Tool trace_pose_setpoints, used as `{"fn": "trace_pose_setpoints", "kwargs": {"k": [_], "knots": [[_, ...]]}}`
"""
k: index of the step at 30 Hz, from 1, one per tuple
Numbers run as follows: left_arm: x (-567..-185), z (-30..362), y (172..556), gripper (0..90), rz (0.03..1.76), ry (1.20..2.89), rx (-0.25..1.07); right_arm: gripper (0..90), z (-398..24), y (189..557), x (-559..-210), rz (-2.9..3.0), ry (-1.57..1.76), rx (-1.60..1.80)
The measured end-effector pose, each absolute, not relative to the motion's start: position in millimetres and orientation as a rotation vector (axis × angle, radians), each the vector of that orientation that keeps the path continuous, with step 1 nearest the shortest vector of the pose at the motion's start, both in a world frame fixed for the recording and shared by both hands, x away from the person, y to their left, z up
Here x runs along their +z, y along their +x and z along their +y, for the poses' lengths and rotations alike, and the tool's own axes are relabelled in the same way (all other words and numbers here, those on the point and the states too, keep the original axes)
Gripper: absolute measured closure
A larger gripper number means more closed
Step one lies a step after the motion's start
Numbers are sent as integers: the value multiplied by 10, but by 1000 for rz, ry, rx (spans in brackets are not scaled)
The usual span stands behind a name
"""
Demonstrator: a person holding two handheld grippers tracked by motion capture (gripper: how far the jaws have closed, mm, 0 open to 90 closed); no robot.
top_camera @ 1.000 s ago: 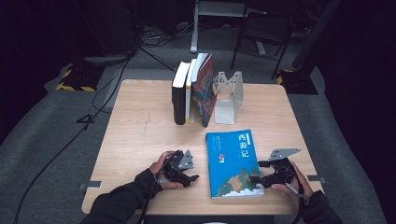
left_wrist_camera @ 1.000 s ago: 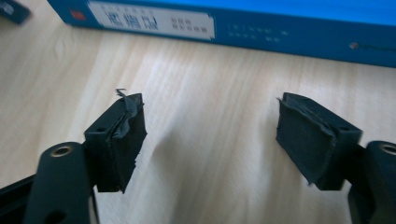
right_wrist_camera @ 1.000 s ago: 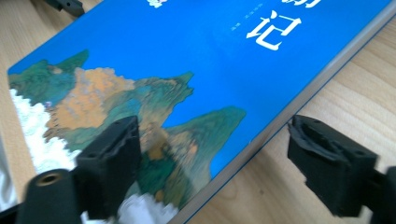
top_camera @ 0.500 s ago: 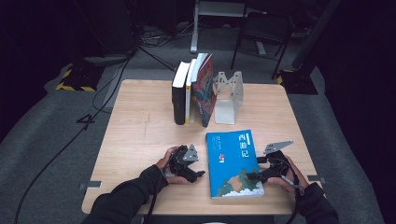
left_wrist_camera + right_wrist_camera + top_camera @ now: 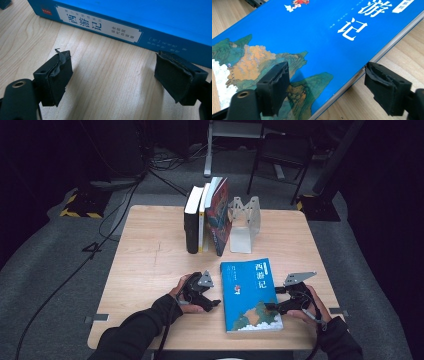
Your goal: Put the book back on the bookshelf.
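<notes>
While right gripper [image 5: 272, 306] hovered at blue book's [image 5: 250, 295] open-page edge, one jaw over cover, other beside pages on table, jaws gaped, just narrowing, pads gripping nothing. Left gripper [image 5: 216, 303] sat just off book's spine, jaws apart, just widening, bare wood between. Book lay flat near front edge of pale wooden table [image 5: 150, 260]: blue cover, white characters, painted mountains. Upright books [image 5: 207, 217] and metal bookend [image 5: 245, 222] stood behind; dark room, grey floor, cables.
</notes>
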State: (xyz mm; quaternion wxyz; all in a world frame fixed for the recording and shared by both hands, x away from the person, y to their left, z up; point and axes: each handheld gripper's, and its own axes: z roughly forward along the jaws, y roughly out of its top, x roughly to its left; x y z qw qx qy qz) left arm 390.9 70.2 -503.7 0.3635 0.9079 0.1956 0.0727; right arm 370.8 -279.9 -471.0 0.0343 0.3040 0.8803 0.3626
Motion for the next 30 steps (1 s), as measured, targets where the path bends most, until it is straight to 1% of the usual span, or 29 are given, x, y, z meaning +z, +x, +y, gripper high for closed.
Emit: {"fn": "trace_pose_setpoints", "kwargs": {"k": [3, 6, 8, 13, 22, 25, 28, 30], "knots": [[-5038, 691, 3910, 152, 505, 2335, 186, 233, -2797, 3699, -4695, 2700, 918, 1108], [-5036, 687, 3914, 152, 499, 2337, 186, 316, -2806, 3678, -4642, 2661, 888, 1121], [-5037, 687, 3914, 152, 500, 2336, 186, 344, -2808, 3660, -4602, 2638, 861, 1138], [-5036, 686, 3915, 152, 501, 2337, 185, 339, -2822, 3686, -4585, 2644, 830, 1183], [-5036, 685, 3915, 153, 500, 2338, 184, 329, -2819, 3957, -4624, 2729, 877, 1294], [-5036, 685, 3915, 153, 498, 2338, 185, 327, -2835, 3994, -4634, 2717, 933, 1260], [-5036, 685, 3913, 154, 499, 2337, 187, 338, -2841, 3972, -4660, 2690, 970, 1151], [-5036, 686, 3913, 154, 499, 2337, 187, 341, -2854, 3939, -4687, 2665, 966, 1174]]}}
